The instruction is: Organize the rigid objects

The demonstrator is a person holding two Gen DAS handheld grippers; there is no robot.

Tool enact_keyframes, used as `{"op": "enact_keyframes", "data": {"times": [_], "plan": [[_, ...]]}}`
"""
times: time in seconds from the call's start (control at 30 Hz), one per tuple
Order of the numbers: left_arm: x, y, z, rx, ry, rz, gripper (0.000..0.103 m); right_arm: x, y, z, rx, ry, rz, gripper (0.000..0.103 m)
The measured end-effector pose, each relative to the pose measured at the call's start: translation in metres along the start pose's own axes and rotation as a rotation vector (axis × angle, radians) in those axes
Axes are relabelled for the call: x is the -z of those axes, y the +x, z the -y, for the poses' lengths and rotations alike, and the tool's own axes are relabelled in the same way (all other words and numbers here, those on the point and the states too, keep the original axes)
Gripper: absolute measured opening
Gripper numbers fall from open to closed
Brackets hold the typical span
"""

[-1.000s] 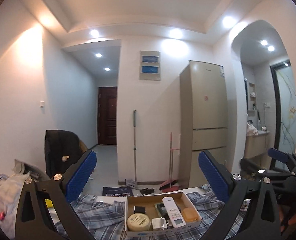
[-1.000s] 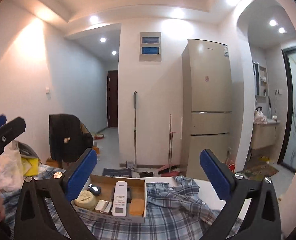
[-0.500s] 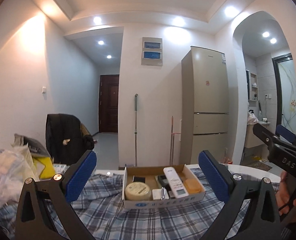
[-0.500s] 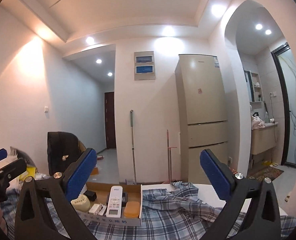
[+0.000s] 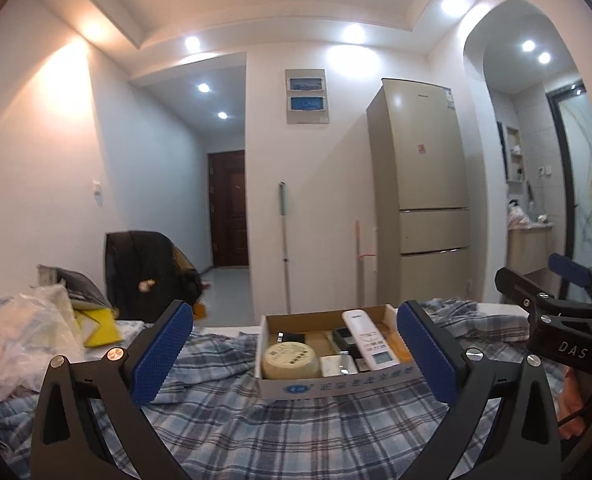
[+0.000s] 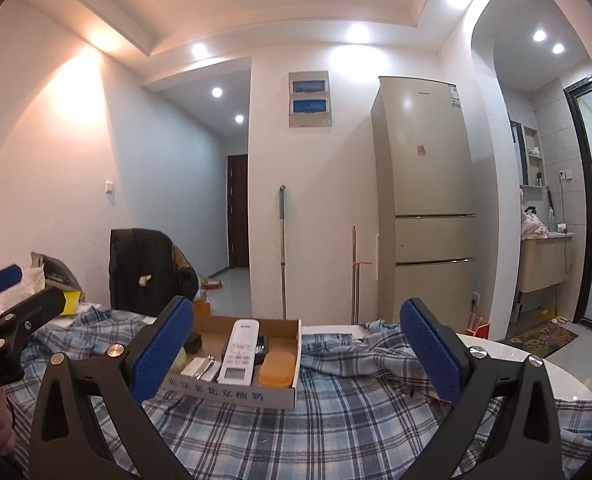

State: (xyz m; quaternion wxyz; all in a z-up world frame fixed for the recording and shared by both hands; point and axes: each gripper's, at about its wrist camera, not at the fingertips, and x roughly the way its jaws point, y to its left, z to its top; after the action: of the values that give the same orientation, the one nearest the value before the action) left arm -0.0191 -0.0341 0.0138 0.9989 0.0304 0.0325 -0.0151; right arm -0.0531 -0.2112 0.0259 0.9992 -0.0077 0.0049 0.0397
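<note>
Left wrist view: left claw spread wide, blue pads empty, hovering low over the plaid cloth that covers the worktop; cardboard box sits dead ahead between the pads, apart from them, so the approach looks lined up on it; inside: round cream tin at front left, white remote lying lengthwise, small white and dark items beside it, too small to name; orange case mostly hidden behind the right pad; right claw visible at the right edge, a hand under it, also holding nothing; plastic bags piled at far left, well apart from the box.

Right wrist view: right claw wide too, nothing gripped; same box sits left of centre, its left end behind the left pad; remote in the middle, orange case at the box's right end, clear and reachable; left claw at far left edge.

Judgement: items are already grouped in the box; both claws are held wide and level, probably to pick or nudge something there; nothing touched yet.
</note>
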Motion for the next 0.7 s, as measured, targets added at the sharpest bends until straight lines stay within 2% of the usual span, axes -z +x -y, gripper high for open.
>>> {"op": "enact_keyframes", "data": {"times": [0.27, 0.7], "plan": [[-0.001, -0.003, 0.001, 0.003, 0.003, 0.019, 0.103, 0.0, -0.007, -0.001, 0.005, -0.004, 0.02, 0.103], [0.001, 0.003, -0.004, -0.025, -0.01, -0.007, 0.103, -0.001, -0.011, -0.003, -0.002, -0.016, 0.036, 0.103]]}}
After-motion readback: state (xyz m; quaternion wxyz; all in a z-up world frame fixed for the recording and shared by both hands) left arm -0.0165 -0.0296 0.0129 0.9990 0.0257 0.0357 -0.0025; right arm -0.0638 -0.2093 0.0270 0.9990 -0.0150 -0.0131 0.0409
